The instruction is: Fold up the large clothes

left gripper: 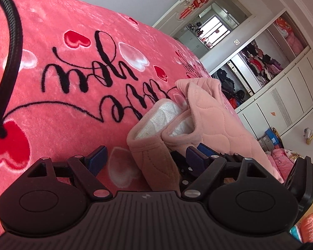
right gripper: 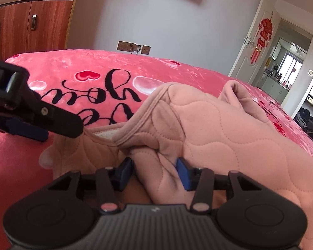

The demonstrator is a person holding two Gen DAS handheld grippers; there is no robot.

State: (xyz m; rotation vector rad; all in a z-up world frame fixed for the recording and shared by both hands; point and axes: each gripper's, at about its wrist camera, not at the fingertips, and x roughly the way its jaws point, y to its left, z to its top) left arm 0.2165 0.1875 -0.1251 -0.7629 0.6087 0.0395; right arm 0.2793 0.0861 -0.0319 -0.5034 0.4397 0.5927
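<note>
1. Left wrist view: your left gripper [left gripper: 146, 158] stands wide, its blue pads [left gripper: 97, 158] well apart, with a cuff-like end of the pink quilted garment [left gripper: 215, 116] hanging between them; the fabric lies nearer the right pad, and no pad can be seen pressing on it
2. Same view: the garment rests on the pink heart-print blanket [left gripper: 62, 31], toward the right side of the bed, with two openings showing a white fleecy lining [left gripper: 160, 116]
3. Right wrist view: your right gripper [right gripper: 154, 170] is at a middling width and holds a bunched fold of the garment [right gripper: 219, 129]; both blue pads [right gripper: 183, 173] bear against the cloth
4. Same view: the garment spreads from the near centre to the right, heaped and creased rather than flat, with a ribbed edge [right gripper: 148, 108] curving up toward the far side
5. Same view: your left gripper [right gripper: 43, 120] enters from the left, its black finger tip touching or just beside the garment's near-left edge; contact cannot be confirmed
6. Surroundings: a black cable [left gripper: 12, 31] crosses the left of the left wrist view; an open wardrobe [left gripper: 260, 66] stands at far right; wooden cabinets [right gripper: 20, 20] and a wall socket [right gripper: 133, 48] lie beyond the bed
</note>
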